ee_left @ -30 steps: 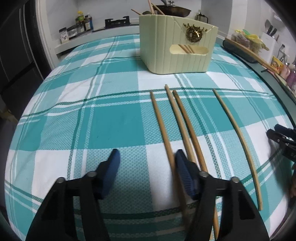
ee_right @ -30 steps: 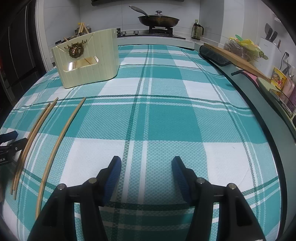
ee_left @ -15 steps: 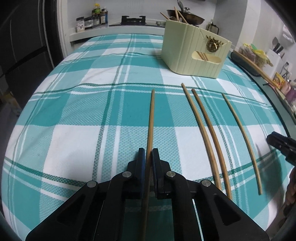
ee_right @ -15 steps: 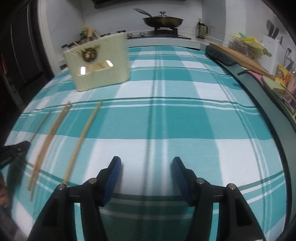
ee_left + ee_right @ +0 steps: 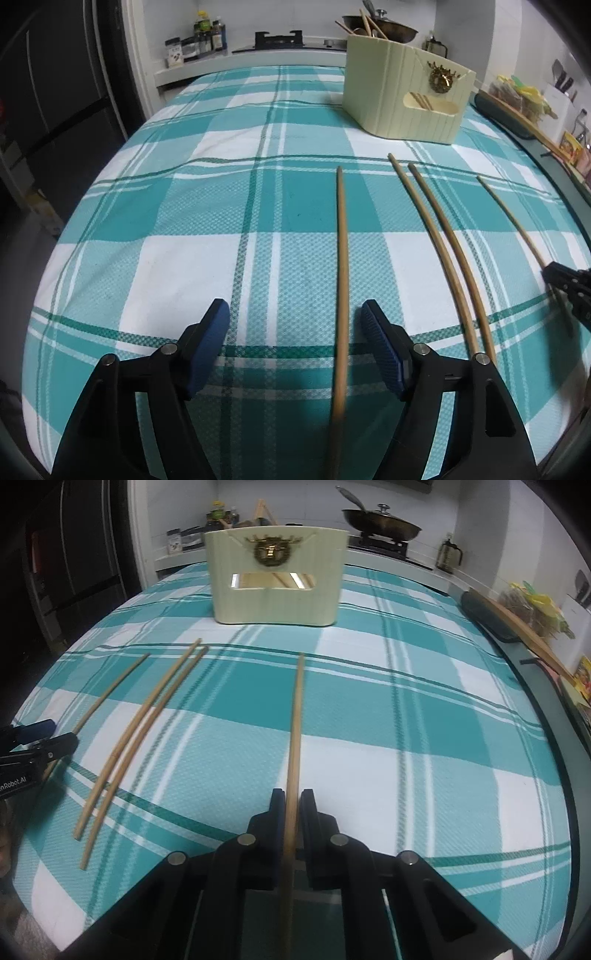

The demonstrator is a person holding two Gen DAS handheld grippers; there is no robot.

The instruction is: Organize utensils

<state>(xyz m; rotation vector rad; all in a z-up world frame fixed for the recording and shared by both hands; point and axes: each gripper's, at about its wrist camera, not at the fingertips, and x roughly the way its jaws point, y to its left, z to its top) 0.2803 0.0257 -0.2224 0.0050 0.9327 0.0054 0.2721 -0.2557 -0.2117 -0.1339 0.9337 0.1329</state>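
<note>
The surface (image 5: 424, 709) is open right of the held chopstick (image 5: 295, 731); the holder (image 5: 275, 576) stands ahead.

Left claw (image 5: 293, 330): black arms, blue-padded fingers (image 5: 380, 349) spread wide, held low and level. Right claw (image 5: 292, 812): black fingers pinched together on a thin wooden chopstick (image 5: 295, 738), pointing forward.

Four long, thin wooden chopsticks are lying on the checked teal desk, all pointing toward the cream holder (image 5: 275, 576). One chopstick (image 5: 341, 280) is lying at the far left, a close pair (image 5: 445, 254) sits in the middle, and the fourth chopstick (image 5: 295, 738) is lying at the right. More sticks are standing inside the holder.
</note>
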